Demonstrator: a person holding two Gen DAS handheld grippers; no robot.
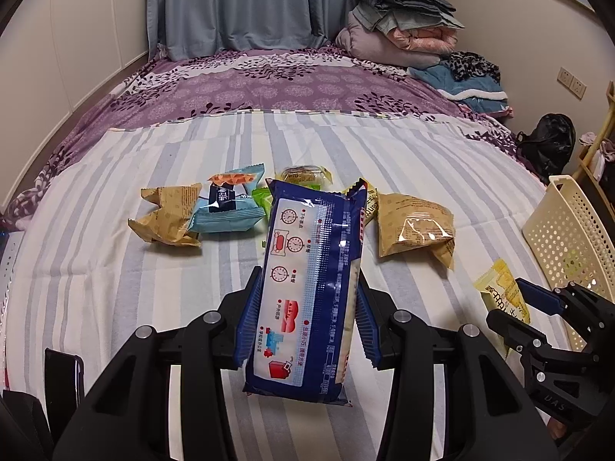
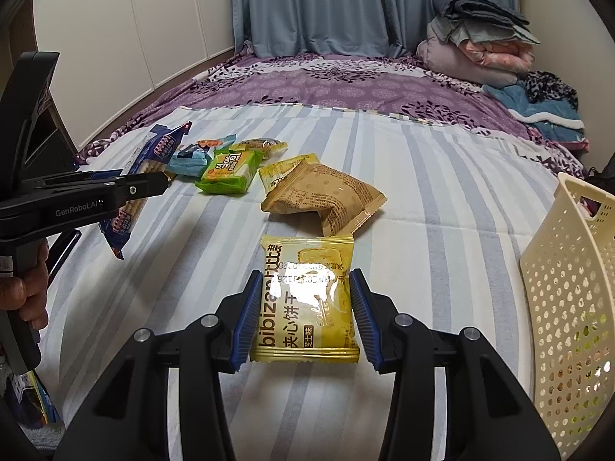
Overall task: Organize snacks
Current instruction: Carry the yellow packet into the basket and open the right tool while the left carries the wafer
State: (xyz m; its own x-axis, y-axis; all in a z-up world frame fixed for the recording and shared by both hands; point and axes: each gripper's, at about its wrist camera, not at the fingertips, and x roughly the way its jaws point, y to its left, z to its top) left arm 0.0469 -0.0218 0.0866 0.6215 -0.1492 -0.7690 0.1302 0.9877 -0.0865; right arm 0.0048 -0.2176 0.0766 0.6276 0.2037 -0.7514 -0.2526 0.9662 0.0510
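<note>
Two packets held: one in each of my grippers, both lifted off the striped sheet (image 1: 115, 269).
Left gripper (image 1: 307, 319): clenched on the long blue cracker pack (image 1: 311, 280), printed back facing my camera.
Right gripper (image 2: 305, 307): clamped on the yellow sandwich-biscuit packet (image 2: 307, 299), pads pressing on both of its side edges.
Landmark: cream perforated basket (image 2: 569, 307), at the sheet's right edge.
Yellow packet: near the basket, to its left.
Blue pack: farther left of the basket, beyond the yellow packet.
Loose snacks: brown wrapper (image 2: 326, 199), green packet (image 2: 228, 171), light-blue packet (image 1: 230, 203), lying on the sheet well left of the basket.
Hand (image 2: 23, 292): grips the left tool's handle.
</note>
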